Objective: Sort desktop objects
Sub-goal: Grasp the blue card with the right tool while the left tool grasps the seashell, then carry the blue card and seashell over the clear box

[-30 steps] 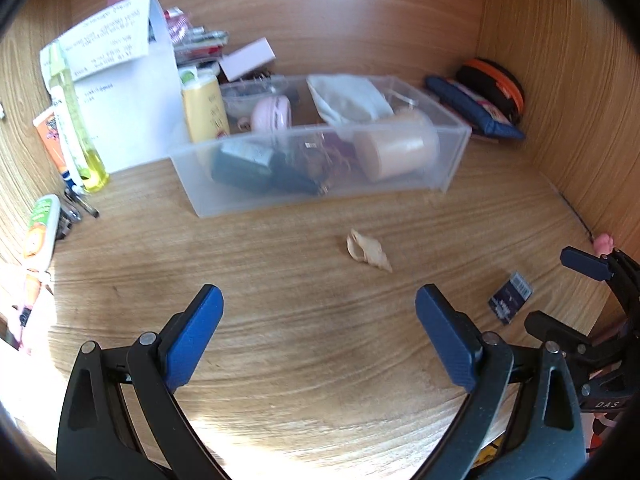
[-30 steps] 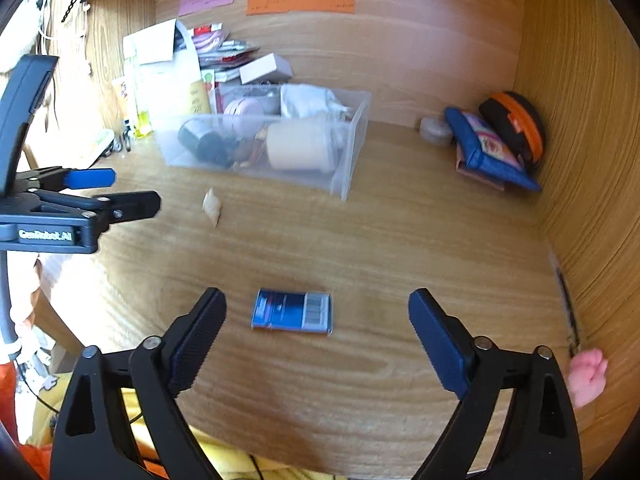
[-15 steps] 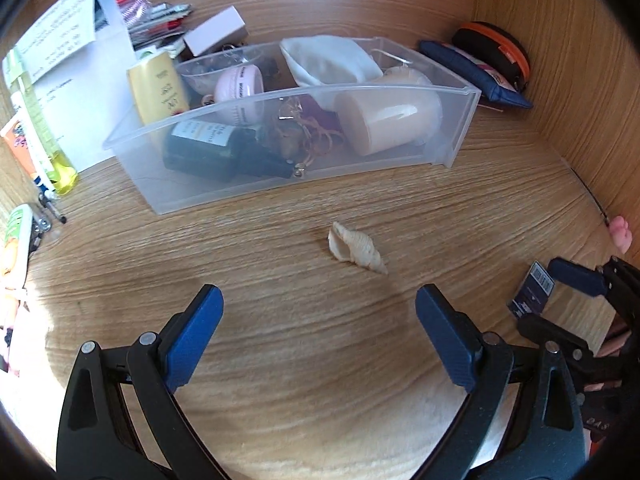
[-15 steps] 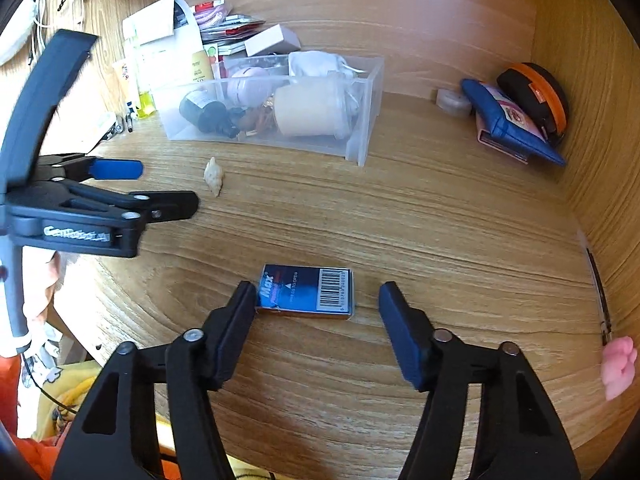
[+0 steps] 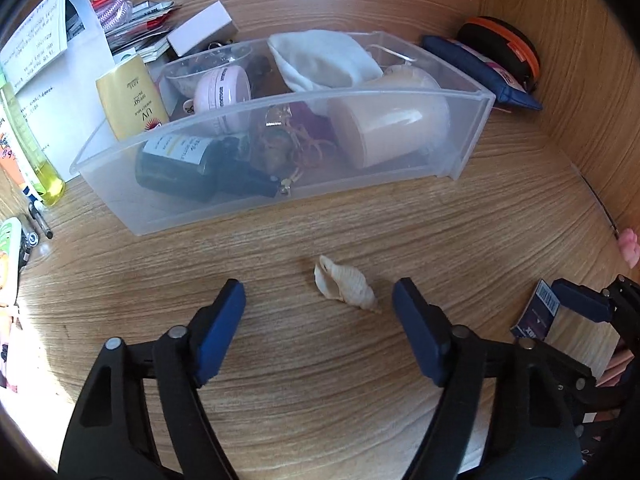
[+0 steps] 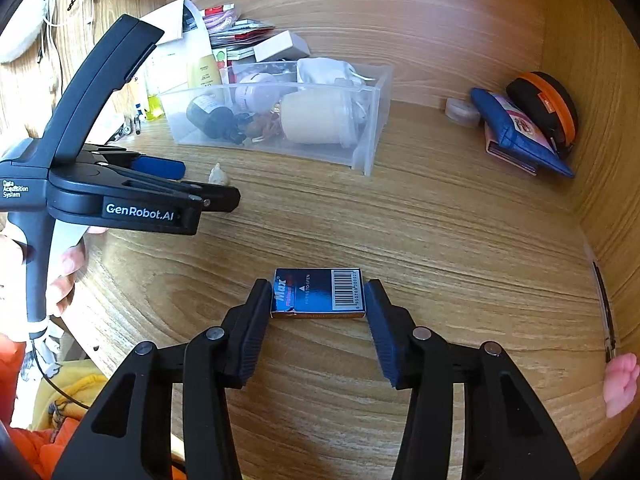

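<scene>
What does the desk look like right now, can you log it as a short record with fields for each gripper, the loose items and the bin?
surface: wooden desk
left gripper: jaws closing around the seashell, pads not yet touching it
right gripper: jaws closing, pads against both ends of the small blue box
bin: clear plastic bin behind the seashell, holding a dark bottle, a pink jar, a white cloth
back right corner: blue pouch, black and orange case
</scene>
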Demonstrator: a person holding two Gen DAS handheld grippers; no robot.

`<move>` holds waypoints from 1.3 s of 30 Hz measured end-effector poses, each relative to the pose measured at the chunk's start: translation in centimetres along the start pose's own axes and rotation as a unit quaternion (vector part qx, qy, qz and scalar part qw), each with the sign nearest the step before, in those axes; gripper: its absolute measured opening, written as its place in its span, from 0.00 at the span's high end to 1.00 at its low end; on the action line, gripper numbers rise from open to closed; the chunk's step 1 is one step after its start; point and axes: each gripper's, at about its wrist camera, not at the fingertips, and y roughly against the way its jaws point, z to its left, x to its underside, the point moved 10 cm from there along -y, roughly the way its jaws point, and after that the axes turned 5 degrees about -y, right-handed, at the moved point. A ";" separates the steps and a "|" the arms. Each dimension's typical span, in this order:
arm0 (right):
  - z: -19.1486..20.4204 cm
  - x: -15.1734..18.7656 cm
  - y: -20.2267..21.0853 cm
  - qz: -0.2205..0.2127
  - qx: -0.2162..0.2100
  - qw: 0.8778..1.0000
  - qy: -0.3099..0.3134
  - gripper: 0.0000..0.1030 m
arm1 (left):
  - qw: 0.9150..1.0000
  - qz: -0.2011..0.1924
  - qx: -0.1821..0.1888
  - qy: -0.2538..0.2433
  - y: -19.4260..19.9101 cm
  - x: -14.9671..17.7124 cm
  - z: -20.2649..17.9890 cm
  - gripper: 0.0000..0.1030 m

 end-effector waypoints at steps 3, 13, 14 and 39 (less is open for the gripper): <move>-0.1 -0.1 -0.1 0.001 -0.001 1.000 0.001 0.57 | 1.000 -0.005 0.000 -0.002 -0.1 -0.3 -0.1 0.38; -0.5 -0.6 -0.5 0.007 -0.009 1.000 -0.010 0.57 | 0.999 -0.020 0.003 -0.035 0.1 -0.8 -1.6 0.72; -0.6 -0.6 -0.5 0.008 -0.010 1.000 -0.011 0.57 | 0.999 -0.021 0.001 -0.036 0.1 -0.8 -1.6 0.72; -1.8 -7.4 1.5 -0.044 0.011 0.999 -0.013 0.57 | 0.996 -0.082 0.023 0.013 5.4 -2.3 3.3 0.73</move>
